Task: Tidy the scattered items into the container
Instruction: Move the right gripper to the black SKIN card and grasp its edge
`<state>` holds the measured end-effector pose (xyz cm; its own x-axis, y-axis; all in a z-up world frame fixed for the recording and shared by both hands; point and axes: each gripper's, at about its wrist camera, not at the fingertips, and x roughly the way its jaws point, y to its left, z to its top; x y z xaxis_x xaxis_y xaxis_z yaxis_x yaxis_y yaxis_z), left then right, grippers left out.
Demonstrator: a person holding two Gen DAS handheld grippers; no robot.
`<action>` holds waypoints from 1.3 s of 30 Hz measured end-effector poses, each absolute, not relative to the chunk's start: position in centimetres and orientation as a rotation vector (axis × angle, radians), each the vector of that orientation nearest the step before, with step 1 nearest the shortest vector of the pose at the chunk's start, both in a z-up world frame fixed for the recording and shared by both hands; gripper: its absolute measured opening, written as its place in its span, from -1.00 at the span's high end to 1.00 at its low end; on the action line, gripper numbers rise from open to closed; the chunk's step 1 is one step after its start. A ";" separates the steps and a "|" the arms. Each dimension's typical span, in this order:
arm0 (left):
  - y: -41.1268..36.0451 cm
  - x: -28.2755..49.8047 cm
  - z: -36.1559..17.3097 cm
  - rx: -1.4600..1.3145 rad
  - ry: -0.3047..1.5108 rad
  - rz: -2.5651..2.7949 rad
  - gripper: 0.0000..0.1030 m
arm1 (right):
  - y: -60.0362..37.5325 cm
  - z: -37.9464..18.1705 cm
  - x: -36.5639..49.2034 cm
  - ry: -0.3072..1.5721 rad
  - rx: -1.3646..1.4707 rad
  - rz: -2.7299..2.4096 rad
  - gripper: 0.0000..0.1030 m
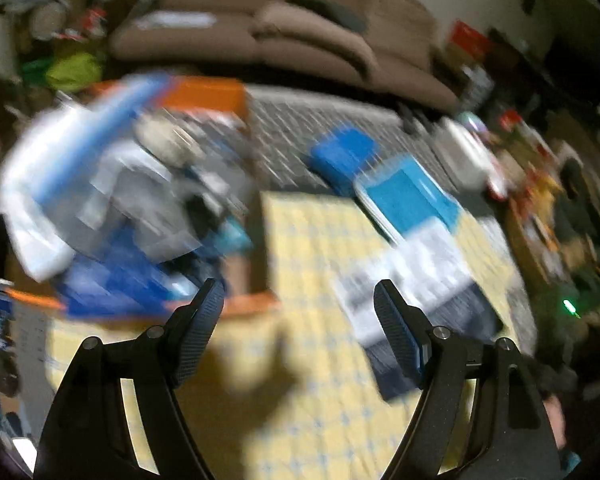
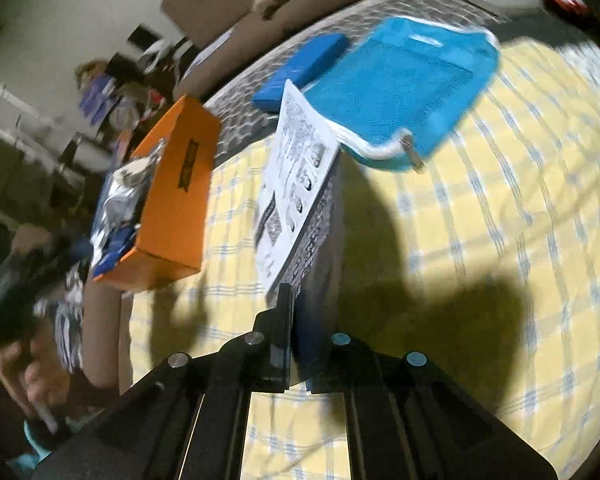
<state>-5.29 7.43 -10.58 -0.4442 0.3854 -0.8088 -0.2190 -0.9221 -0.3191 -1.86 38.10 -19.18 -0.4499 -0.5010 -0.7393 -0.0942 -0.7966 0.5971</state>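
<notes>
Gripping printed booklet (image 2: pixel 296 184) edge-on, right claw (image 2: pixel 296 344) clenched on it, above yellow checked bedspread (image 2: pixel 500 240). Left claw (image 1: pixel 300 312) released, empty, beside orange box (image 2: pixel 176 200), already stuffed. Risk: thin pinch slips, booklet flops, snags box rim.

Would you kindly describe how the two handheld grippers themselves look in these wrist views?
Both are black. The left gripper has two slender angled fingers with finely textured dark pads, carried on cut-out linkage arms with round silver pivot pins. The right gripper shows the same black linkages and silver pins, with a blue edge on one finger. No cables are visible.
</notes>
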 end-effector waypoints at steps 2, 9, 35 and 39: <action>8.9 -4.5 -12.3 -1.477 -0.253 2.285 -0.46 | 38.3 -19.8 -2.1 -0.932 1.483 -2.294 0.92; 12.4 -3.4 -20.2 -1.784 -0.504 1.983 -0.46 | 39.0 -21.5 -2.6 -1.159 1.464 -2.150 0.92; 11.1 -3.6 -24.6 -1.834 -0.821 1.951 0.56 | 37.0 -23.8 -2.5 -1.226 1.564 -1.948 0.85; 11.1 -3.7 -24.3 -1.831 -0.808 1.970 0.65 | 36.6 -23.8 -2.5 -1.193 1.583 -1.967 0.81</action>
<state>-3.72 11.09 -24.29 -0.1178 0.5944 -0.7955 0.1354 -0.7839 -0.6059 -2.51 36.60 -23.80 -0.3163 -0.7109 -0.6281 -0.2287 -0.5855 0.7778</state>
